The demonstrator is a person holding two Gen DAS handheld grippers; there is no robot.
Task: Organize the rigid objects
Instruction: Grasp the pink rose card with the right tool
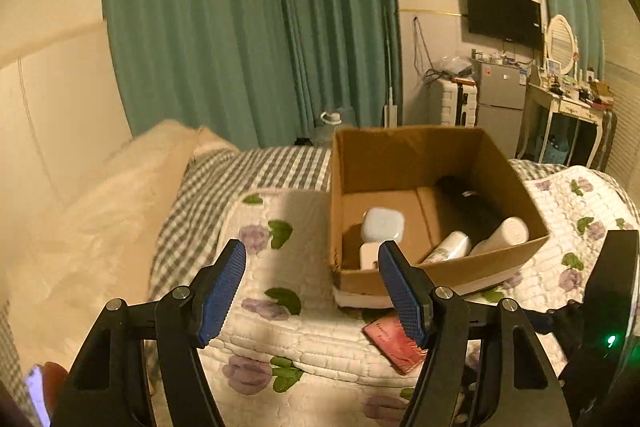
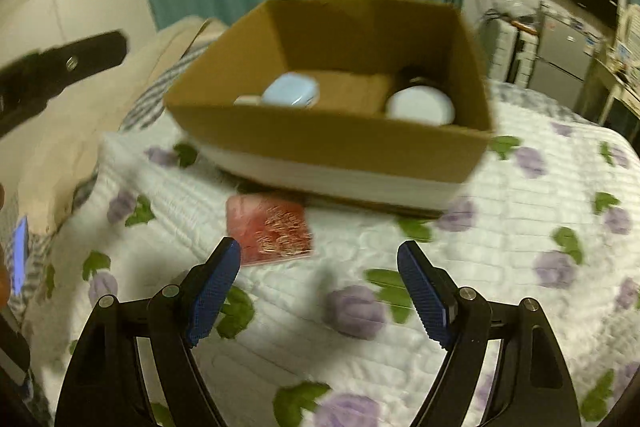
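The red card [image 2: 269, 229] lies flat on the quilt [image 2: 520, 267], just before the box [image 2: 328, 139], ahead and left of the right gripper [image 2: 319, 293]; that gripper looks nearer it. Both it and the left gripper [image 1: 312, 293] stand apart and empty. The box holds a pale case [image 1: 383, 224], a charger [image 1: 370, 255] and two bottles [image 1: 500, 235].

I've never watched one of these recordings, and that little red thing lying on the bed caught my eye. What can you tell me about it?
The red packet is a flat, squarish item, pinkish red with gold markings across its front; the lettering is too blurred to read. It looks like thin card or a wrapped pack. It lies flat on the flowered quilt, just in front of the cardboard box, outside it. Nothing grips it: the right gripper hangs open just short of it.
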